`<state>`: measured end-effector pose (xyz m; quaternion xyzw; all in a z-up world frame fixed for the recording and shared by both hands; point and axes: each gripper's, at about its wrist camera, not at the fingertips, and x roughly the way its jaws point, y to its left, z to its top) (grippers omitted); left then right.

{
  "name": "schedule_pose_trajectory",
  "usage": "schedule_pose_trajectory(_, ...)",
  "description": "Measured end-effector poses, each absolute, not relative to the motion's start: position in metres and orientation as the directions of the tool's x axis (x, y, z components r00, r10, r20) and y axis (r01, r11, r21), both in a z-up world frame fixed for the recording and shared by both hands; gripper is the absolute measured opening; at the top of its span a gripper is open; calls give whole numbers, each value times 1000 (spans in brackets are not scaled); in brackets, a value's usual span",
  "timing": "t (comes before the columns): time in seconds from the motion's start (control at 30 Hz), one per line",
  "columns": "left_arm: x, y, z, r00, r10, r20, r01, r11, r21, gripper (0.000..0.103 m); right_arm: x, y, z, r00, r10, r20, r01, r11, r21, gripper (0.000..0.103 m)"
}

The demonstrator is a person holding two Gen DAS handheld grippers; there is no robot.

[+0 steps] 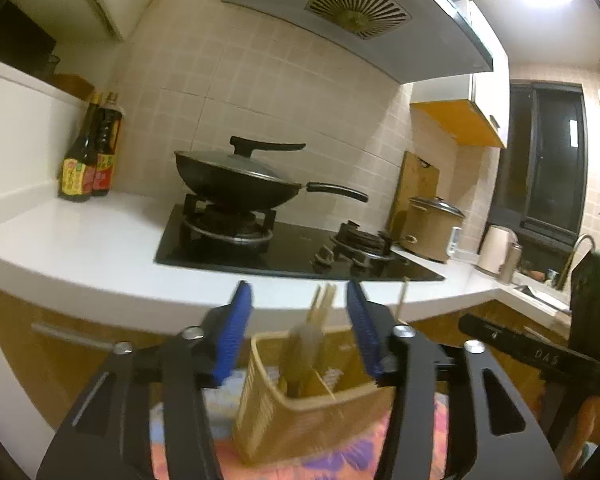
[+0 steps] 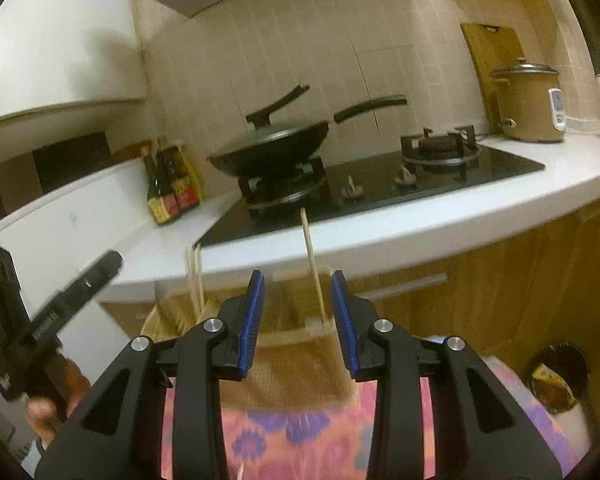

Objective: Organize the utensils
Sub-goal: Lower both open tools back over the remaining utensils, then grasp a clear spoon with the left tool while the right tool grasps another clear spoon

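Chopsticks (image 1: 320,304) are already standing in the woven holder (image 1: 300,404) sitting on the floral cloth (image 2: 300,436) below the bench (image 1: 100,248), while both the left tool (image 1: 298,320) and right tool (image 2: 298,312) are hanging spread apart, gripping nothing, suggesting sorting is nearly finished.

The utensil basket (image 1: 300,412) looked woven, pale and matt; the chopsticks (image 1: 322,304) were bare wood. The hob (image 1: 292,252) was glossy black glass, the countertop (image 1: 80,240) smooth white.
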<state>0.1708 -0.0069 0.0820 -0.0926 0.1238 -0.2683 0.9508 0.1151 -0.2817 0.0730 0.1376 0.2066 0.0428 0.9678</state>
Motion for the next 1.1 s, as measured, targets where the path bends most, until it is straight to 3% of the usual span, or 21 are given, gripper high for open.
schedule_pose_trajectory(0.17, 130, 9, 74, 794, -545, -270, 488, 836, -252, 58, 74, -267, 54, 860, 183, -476, -55, 961, 271, 31)
schedule_pose_trajectory(0.43, 69, 3, 18, 684, -529, -502, 493, 843, -216, 56, 27, -218, -10, 716, 267, -645, -119, 957, 263, 31)
schedule_pose_trajectory(0.63, 51, 2, -26, 583, -512, -630, 481, 843, -240, 39, 12, -190, -41, 635, 321, -703, -172, 945, 277, 29)
schedule_pose_trajectory(0.77, 50, 4, -44, 526, -515, -677, 469, 839, -274, 28, 16, -179, -55, 587, 348, -731, -181, 937, 300, 24)
schedule_pose_trajectory(1.1, 51, -3, -60, 468, -515, -718, 467, 834, -294, 21, 30, -164, -57, 579, 326, -748, -205, 946, 253, 20)
